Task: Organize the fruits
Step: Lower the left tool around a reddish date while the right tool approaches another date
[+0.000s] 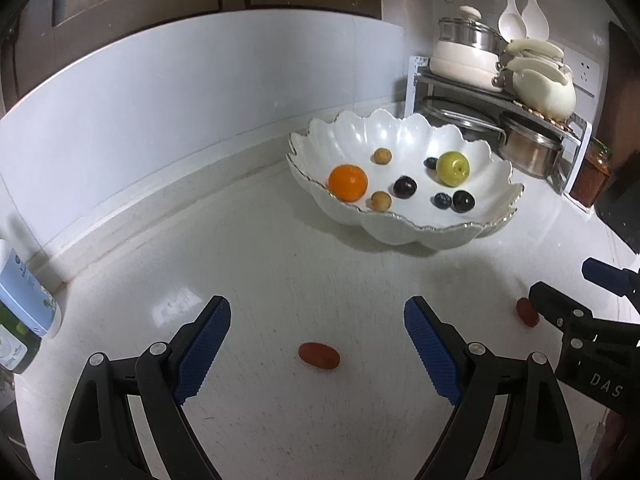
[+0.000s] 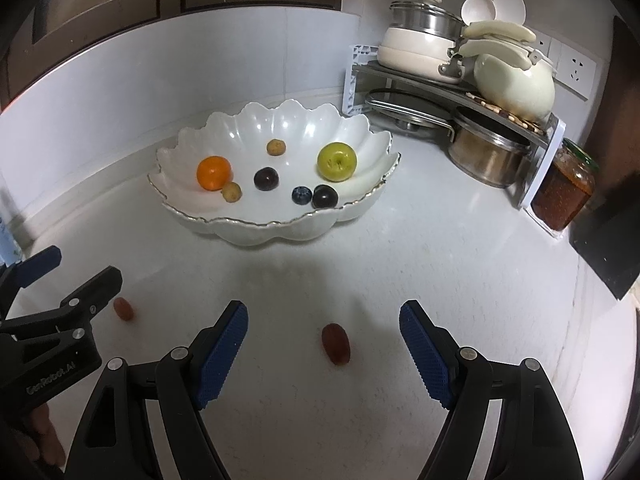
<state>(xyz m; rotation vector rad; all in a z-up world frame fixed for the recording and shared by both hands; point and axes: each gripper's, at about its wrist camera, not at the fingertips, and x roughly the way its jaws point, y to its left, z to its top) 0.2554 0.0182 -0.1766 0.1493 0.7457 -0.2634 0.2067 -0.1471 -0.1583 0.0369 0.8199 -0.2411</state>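
**2 red fruits left on counter, both grippers poised wide**

2 small red fruits lie loose on the counter (image 1: 280,264), well short of the bowl (image 1: 400,232). Fruit 1 (image 1: 319,355) sits between the left gripper (image 1: 318,350) fingers, untouched; fruit 2 (image 2: 336,343) sits between the right gripper (image 2: 323,346) fingers, untouched. Both tools have jaws spread wide, holding nothing, angled down, probably lined up for a simultaneous pick. Bowl already holds an orange (image 1: 348,182), green apple (image 1: 452,168), 2 dark plums, 2 blueberries, 2 small tan fruits, so likely the drop target. Surface: glossy white, pale backsplash, dark cabinets above. Corner rack (image 2: 460,92) with pots, kettle, jar (image 2: 564,188) beside it. Bottle (image 1: 24,304) at left edge.
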